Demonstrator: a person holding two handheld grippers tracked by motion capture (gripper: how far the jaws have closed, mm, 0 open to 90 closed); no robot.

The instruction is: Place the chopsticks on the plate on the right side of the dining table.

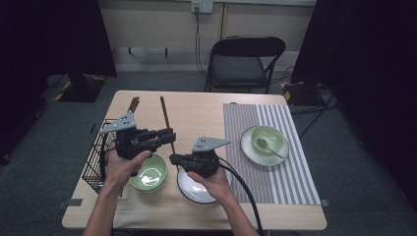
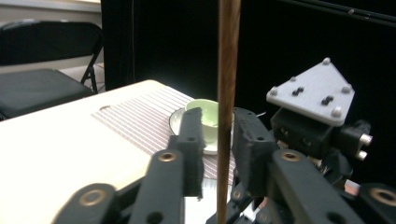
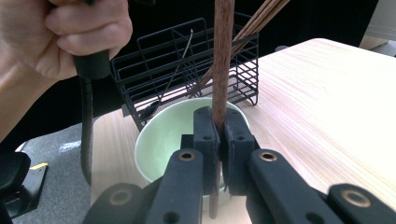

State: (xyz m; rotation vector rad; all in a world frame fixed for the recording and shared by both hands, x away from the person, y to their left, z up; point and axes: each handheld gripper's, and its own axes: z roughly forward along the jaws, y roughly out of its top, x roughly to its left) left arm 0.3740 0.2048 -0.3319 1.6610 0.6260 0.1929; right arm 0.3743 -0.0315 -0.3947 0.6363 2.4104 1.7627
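Right gripper view shows my right gripper (image 3: 218, 128) with its fingers clamped on a thin dark-brown wooden chopstick (image 3: 222, 60), upright at frame centre above the pale green ceramic bowl (image 3: 163, 140). My left gripper (image 2: 217, 135) has fingers apart around the same stick, not pressing. I judge it light, stiff and smooth, so I'd hold near mid-length to stop it pivoting over the light wooden tabletop (image 1: 196, 115).

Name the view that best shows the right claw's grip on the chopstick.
Right gripper view: the right claw is clamped on the chopstick. High view shows the stick small; left gripper view shows it between looser jaws.
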